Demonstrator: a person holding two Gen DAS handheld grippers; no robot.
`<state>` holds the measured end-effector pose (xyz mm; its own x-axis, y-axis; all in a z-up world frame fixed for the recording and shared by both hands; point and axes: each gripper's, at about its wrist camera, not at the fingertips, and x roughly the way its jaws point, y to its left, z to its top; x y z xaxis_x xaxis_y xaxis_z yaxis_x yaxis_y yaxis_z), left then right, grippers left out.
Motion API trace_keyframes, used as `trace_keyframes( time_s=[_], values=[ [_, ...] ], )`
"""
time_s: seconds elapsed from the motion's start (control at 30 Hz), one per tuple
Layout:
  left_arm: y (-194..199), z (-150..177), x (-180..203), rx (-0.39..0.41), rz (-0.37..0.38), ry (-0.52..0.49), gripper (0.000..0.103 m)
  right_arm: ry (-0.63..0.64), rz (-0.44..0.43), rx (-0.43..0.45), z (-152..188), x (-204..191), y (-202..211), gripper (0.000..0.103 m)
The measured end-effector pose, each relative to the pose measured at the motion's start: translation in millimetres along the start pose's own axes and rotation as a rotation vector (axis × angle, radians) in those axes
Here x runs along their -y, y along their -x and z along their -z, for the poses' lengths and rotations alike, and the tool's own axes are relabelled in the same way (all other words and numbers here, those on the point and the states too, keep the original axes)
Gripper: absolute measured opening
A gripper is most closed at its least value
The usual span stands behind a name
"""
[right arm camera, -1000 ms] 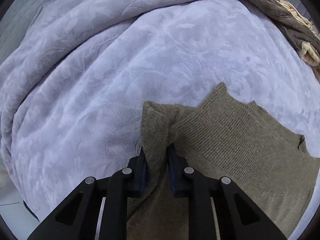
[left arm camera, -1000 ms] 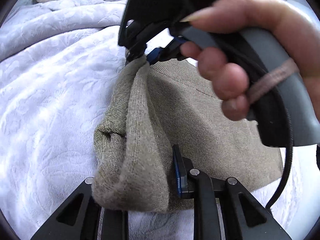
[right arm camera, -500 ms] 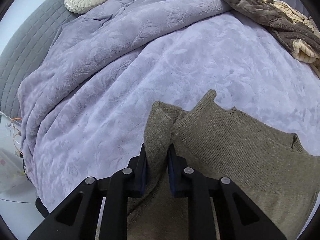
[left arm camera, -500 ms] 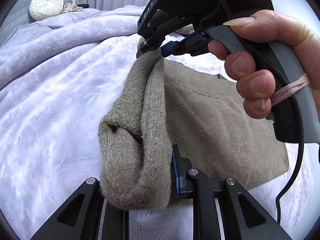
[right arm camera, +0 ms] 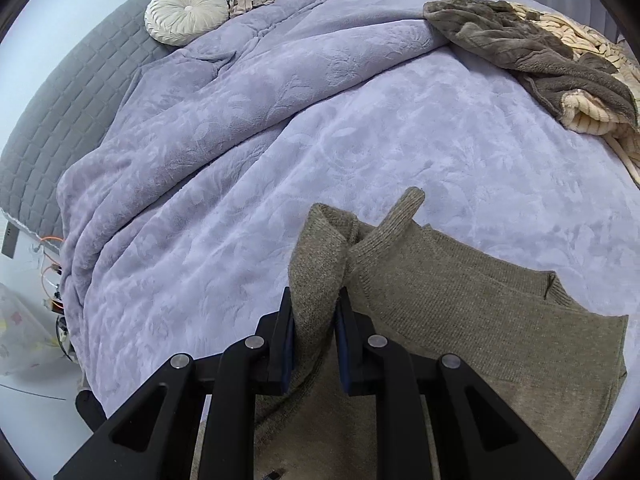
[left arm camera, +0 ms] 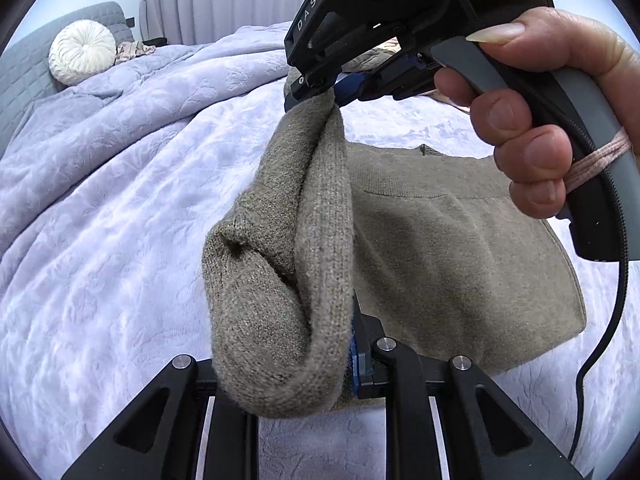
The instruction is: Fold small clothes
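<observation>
Two black two-finger grippers are each pinching one edge of an olive-brown knitted sweater (left arm camera: 440, 272) above a lilac embossed plush blanket (right arm camera: 360, 128). Wide open blanket is spreading across the left half and the top of both views, with nothing lying on it near the garment. At the upper right of the right wrist view a crumpled grey-brown fleece throw (right arm camera: 520, 48) is lying over a cream chunky-knit blanket (right arm camera: 596, 120), well apart from the sweater. At the upper left a round pleated cream cushion (right arm camera: 186, 14) is leaning on a grey quilted headboard (right arm camera: 80, 92), and the blanket's edge is dropping off at the lower left.

In the left wrist view the left gripper (left arm camera: 296, 368) is sitting at the bottom centre, its jaws nearly closed on a thick rolled fold of the knit that is bulging over the left finger. The right gripper (left arm camera: 324, 92), held by a hand (left arm camera: 540, 120) at the upper right, is gripping the same raised edge at upper centre. In its own view the right gripper (right arm camera: 314, 344) is clamping a narrow ribbed fold, jaws almost together. The sweater's body is hanging down to the lower right, its far part resting on the blanket.
</observation>
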<state>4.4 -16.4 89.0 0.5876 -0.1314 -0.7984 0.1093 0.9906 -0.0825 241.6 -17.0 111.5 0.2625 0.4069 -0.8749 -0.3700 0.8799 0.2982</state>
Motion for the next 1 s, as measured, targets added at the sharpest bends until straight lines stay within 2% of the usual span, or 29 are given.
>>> trace_keyframes(
  time_s=[0.43, 0.57, 0.73, 1.0],
  values=[
    [5.3, -9.1, 46.7, -0.025, -0.052, -0.056, 0.021, -0.026, -0.018, 0.035, 15.5, 38.7, 44.6, 0.019],
    [-2.1, -14.5, 50.7, -0.017, -0.063, -0.077, 0.021, -0.035, -0.025, 0.052, 19.9, 50.3, 55.0, 0.019],
    [9.1, -17.6, 74.0, -0.012, -0.05, -0.11, 0.021, -0.034, -0.018, 0.055, 25.8, 69.7, 66.3, 0.019],
    [1.8, -25.0, 95.1, -0.026, -0.049, -0.156, 0.021, -0.034, 0.002, 0.06, 36.0, 97.8, 81.0, 0.019]
  ],
)
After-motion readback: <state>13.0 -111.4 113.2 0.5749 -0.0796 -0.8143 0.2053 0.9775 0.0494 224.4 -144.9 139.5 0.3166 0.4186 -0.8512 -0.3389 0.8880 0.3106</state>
